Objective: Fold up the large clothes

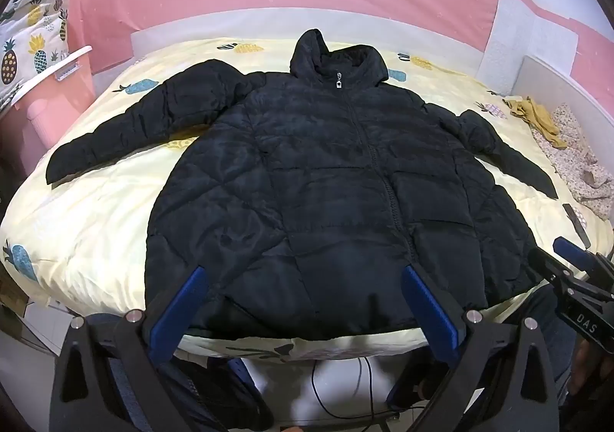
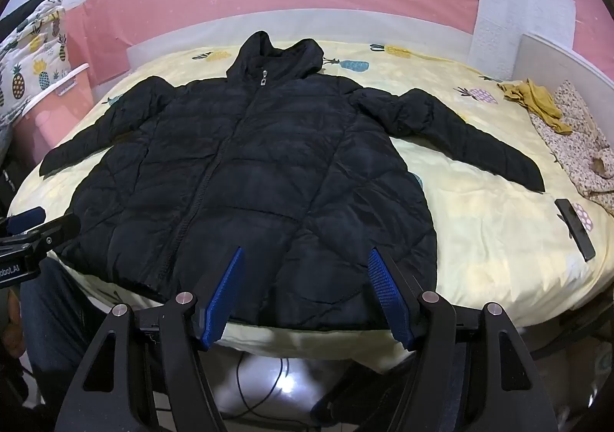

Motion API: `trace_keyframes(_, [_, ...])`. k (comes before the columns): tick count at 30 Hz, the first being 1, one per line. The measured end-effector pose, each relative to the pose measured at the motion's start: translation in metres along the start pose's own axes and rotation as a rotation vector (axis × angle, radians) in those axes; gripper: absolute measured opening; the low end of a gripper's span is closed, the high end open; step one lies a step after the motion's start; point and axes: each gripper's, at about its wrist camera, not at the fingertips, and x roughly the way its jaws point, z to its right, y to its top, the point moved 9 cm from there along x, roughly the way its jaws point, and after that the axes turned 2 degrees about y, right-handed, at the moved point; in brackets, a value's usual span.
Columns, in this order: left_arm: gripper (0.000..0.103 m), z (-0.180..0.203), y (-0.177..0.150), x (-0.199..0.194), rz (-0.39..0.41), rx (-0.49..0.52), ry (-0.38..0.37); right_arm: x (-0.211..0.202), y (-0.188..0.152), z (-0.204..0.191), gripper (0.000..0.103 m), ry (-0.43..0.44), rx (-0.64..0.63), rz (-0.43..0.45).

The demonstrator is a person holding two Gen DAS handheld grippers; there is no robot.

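A black hooded puffer jacket (image 1: 314,178) lies flat and zipped on the bed, front up, both sleeves spread outward; it also shows in the right wrist view (image 2: 261,171). My left gripper (image 1: 305,271) is open and empty, hovering above the jacket's hem near the front edge of the bed. My right gripper (image 2: 305,253) is open and empty, also above the hem, to the right of the zipper. The right gripper's body shows at the right edge of the left wrist view (image 1: 575,271).
The bed has a yellow pineapple-print quilt (image 2: 479,225). A dark phone (image 2: 575,226) lies near its right edge. A mustard garment (image 2: 537,106) and a floral cloth (image 2: 575,155) lie at the far right. A pink bin (image 1: 57,94) stands left. Cables lie on the floor below.
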Motion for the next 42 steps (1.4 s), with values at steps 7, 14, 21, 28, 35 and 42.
trace_keyframes(7, [0.102,0.0,0.001,0.002,-0.003,-0.005,0.003,0.005,0.001,-0.003,0.067,0.0,-0.005,-0.003])
trace_keyframes(14, [0.102,0.0,0.0,0.0,0.004,-0.004,-0.003,0.005,0.001,-0.005,0.067,-0.004,-0.008,-0.005])
trace_keyframes(21, [0.102,0.002,-0.004,0.0,0.003,-0.005,0.001,0.007,0.0,-0.007,0.067,-0.005,-0.014,-0.012])
trace_keyframes(28, [0.102,-0.005,-0.003,0.007,0.003,-0.008,0.005,0.016,0.007,-0.009,0.067,-0.006,-0.022,-0.015])
trace_keyframes(35, [0.102,-0.036,0.021,0.034,-0.003,-0.056,0.015,0.034,0.029,-0.018,0.067,0.013,-0.057,-0.005])
trace_keyframes(42, [0.102,-0.088,0.058,0.058,0.032,-0.098,0.091,0.07,0.06,-0.04,0.067,0.086,-0.113,-0.009])
